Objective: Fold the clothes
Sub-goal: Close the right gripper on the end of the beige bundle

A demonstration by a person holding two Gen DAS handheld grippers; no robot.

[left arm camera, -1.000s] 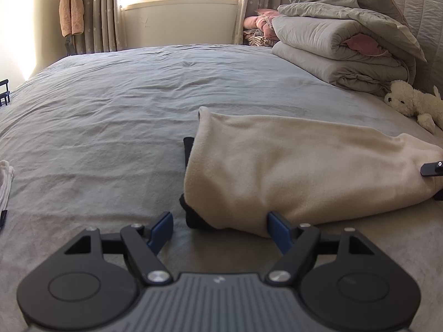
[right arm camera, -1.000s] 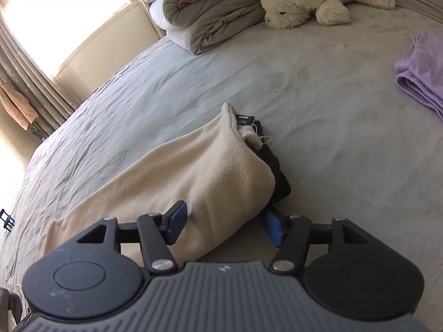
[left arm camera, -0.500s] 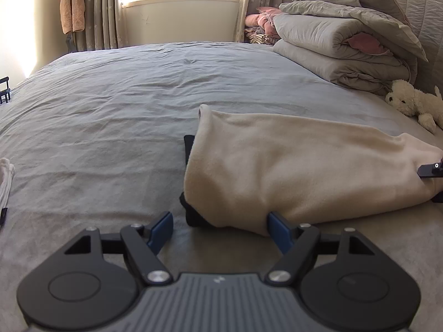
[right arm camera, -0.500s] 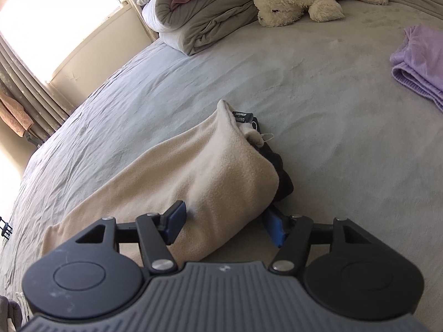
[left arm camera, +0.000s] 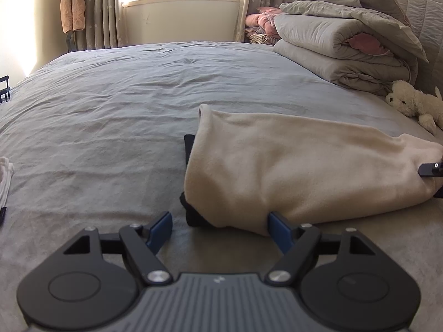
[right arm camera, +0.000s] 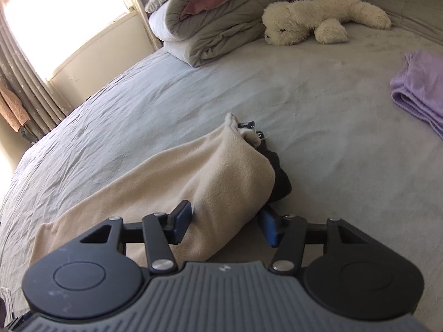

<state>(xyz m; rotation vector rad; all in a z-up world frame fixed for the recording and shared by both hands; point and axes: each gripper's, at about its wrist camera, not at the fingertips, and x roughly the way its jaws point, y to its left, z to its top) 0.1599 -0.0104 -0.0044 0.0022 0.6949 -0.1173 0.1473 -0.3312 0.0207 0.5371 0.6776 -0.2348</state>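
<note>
No label on the beige garment (right arm camera: 221, 177) is legible; the right gripper (right arm camera: 225, 222) is closing around its end, while the left gripper (left arm camera: 218, 228) stands spread.

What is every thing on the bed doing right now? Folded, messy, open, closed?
beige garment: folded over, dark lining poking out
left gripper: open at its corner
right gripper: closing on its end
purple cloth: folded
grey quilts: folded, stacked
toy dog: lying down
</note>
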